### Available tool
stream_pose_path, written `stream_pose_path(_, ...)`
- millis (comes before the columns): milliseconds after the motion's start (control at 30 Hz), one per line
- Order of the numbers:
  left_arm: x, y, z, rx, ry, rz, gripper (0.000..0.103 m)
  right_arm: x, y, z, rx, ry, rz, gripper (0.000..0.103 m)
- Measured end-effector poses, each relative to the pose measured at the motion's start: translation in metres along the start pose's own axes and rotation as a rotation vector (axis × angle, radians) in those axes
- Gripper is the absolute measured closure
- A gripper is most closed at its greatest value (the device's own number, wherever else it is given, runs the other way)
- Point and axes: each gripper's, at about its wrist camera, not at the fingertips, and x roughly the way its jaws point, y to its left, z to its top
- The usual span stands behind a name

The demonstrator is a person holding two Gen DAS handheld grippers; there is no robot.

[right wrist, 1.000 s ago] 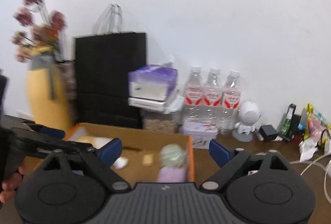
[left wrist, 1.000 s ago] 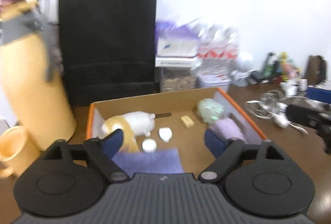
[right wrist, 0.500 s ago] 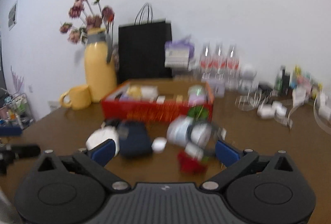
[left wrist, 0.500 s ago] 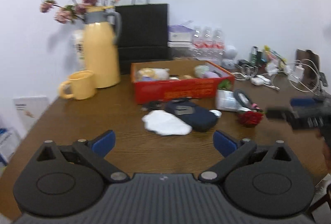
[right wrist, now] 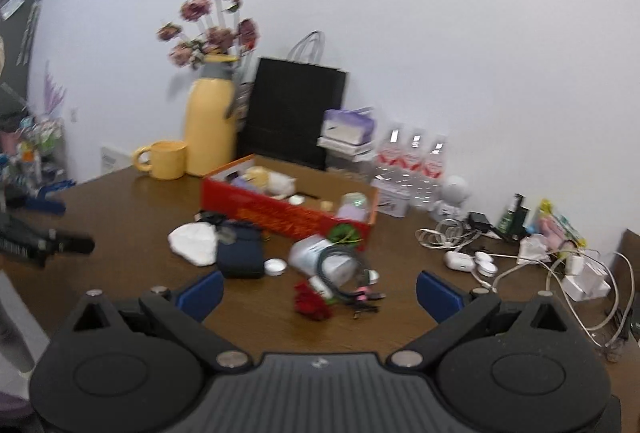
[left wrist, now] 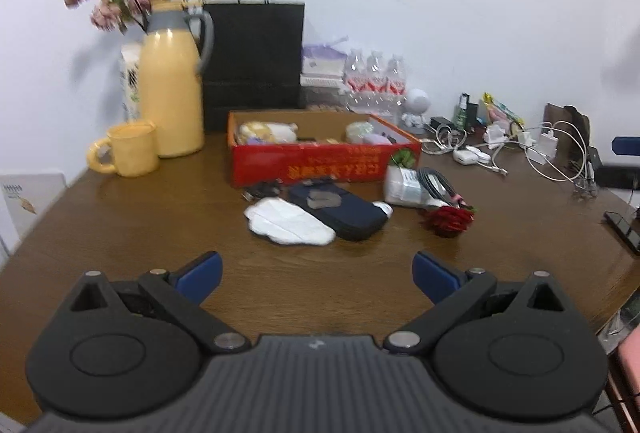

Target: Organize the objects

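Left gripper (left wrist: 316, 275) wide, red box (left wrist: 320, 163) well ahead

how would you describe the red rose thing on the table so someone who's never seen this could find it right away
Start at the red box in the middle of the brown table, then look to the loose items in front of it. The red rose lies at the right end of that clutter, beside the white roll wrapped with black cable. It is the only deep red, petalled item there.

I count one red box (left wrist: 320, 163), three water bottles (left wrist: 375, 73), one yellow mug (left wrist: 130, 149), one yellow jug (left wrist: 170, 93), one black bag (left wrist: 254, 61) and one red rose (left wrist: 448, 220).
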Motion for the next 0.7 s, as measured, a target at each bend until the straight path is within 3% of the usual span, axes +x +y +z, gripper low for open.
stream_pose_path(133,0.032,0.002,-0.009,-0.024,0.067,0.002,0.0,0.035,0.001,-0.006,0.099,0.022,0.019,0.0)
stream_pose_path(267,0.055,0.012,-0.011,-0.027,0.075,0.008,0.0,0.091,0.029,-0.019,0.112,0.045,0.032,0.001)
stream_pose_path(433,0.096,0.025,0.016,0.019,0.07,-0.01,0.004,0.149,0.053,-0.014,0.078,0.074,0.102,0.014)
stream_pose_path(633,0.169,0.047,0.063,0.117,0.054,0.032,0.019,0.217,0.059,0.004,0.128,0.098,0.158,0.034)
stream_pose_path(700,0.2,0.065,0.077,0.061,0.1,0.031,0.024,0.237,0.065,0.011,0.112,0.101,0.198,0.038)
